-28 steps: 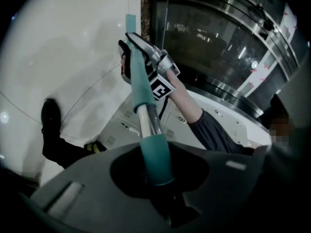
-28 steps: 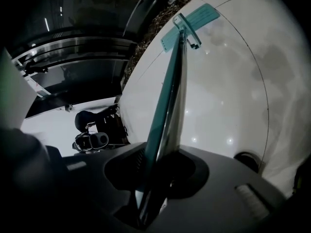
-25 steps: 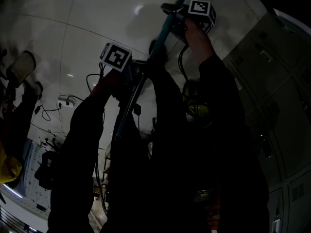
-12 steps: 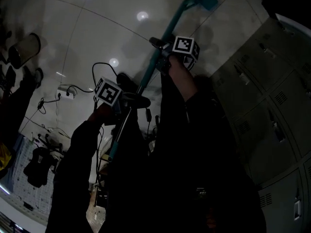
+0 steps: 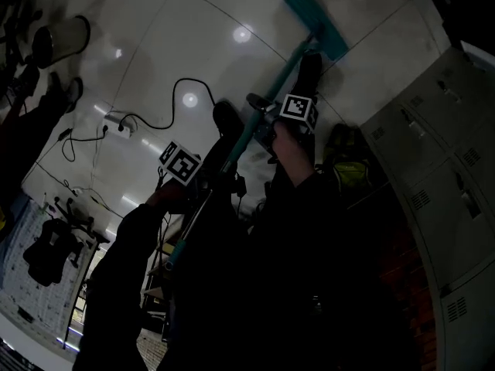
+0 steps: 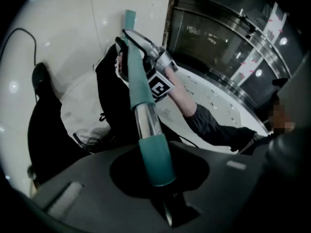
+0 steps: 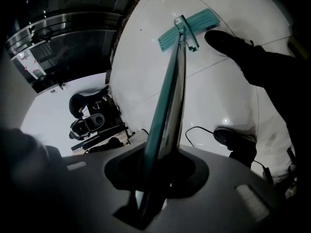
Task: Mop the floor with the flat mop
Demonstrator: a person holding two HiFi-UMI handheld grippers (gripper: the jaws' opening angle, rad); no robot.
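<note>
- The flat mop (image 5: 315,23) lies with its teal head flat on the glossy white floor (image 5: 178,37). Its pole (image 5: 257,120) slants back up to both tongs.
- The left tongs (image 6: 163,181) are clamped on the teal sleeve (image 6: 155,152) near the pole's upper end. The right tongs (image 7: 155,188) are clamped farther down, on another teal-covered stretch.
- The pole looks like a thin, stiff, light tube. The bare metal stretch (image 6: 146,120) between the grips is probably slippery, so the sleeved parts seem the safer hold.
- The head seems to swivel at its joint (image 7: 183,25), so twisting the pole could skew it. Even downward pressure should keep it flat.
- A shoe (image 7: 228,42) stands just beside the head and a cable (image 5: 188,80) lies on the floor nearer the person. Either could snag.
</note>
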